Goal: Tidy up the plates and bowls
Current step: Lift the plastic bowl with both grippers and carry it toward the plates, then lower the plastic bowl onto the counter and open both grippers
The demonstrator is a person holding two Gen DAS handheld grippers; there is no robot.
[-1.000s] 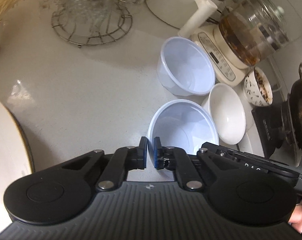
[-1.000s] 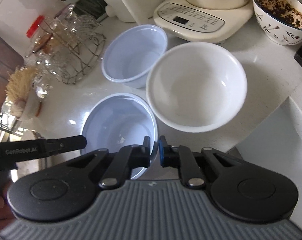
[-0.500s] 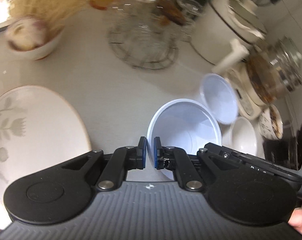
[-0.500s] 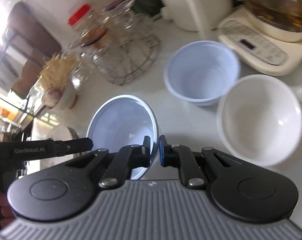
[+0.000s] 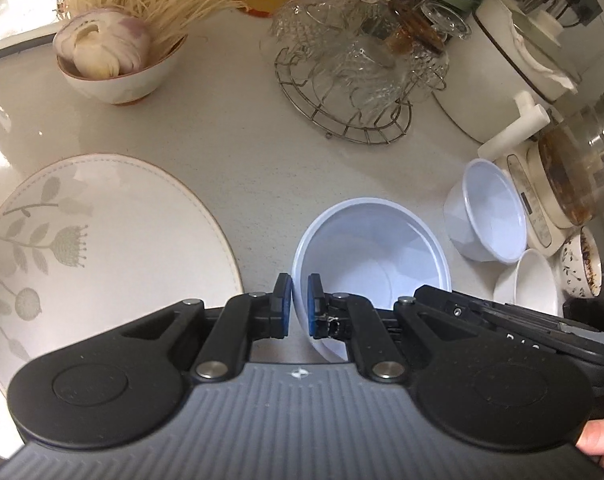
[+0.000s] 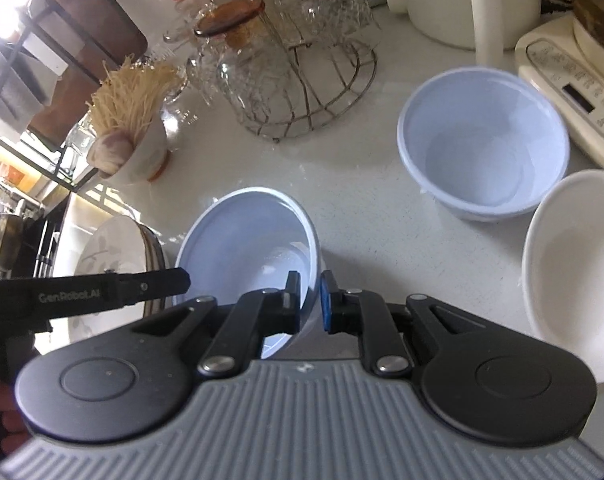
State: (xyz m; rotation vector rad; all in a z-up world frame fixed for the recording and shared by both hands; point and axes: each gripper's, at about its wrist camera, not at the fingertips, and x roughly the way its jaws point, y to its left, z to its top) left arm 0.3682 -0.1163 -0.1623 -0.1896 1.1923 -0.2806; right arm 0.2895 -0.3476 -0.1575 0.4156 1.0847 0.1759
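the left gripper (image 5: 299, 305) has its blue-padded jaws nearly closed, pinching the near-left rim of a pale blue plastic bowl (image 5: 375, 248). the right gripper (image 6: 310, 301) pinches the same bowl (image 6: 246, 236) at its near-right rim, one finger inside the wall and one outside, the jaws narrowed to the thickness of the rim. the bowl hangs tilted between the two tools over the speckled white countertop (image 5: 230, 136), its opening turned up and away from the cameras.

to the left of the bowl lies a large white plate with a grey leaf pattern (image 5: 94, 240); in the right wrist view it tops a short stack. to the right, well apart from the held bowl, a second pale blue plastic bowl (image 6: 481, 144) sits upright, and a white ceramic bowl (image 6: 577, 264) sits just beside it, nearer the camera. far back stand a wire rack of clear glassware (image 5: 353, 64) and a small bowl of garlic and dry noodles (image 5: 114, 56).
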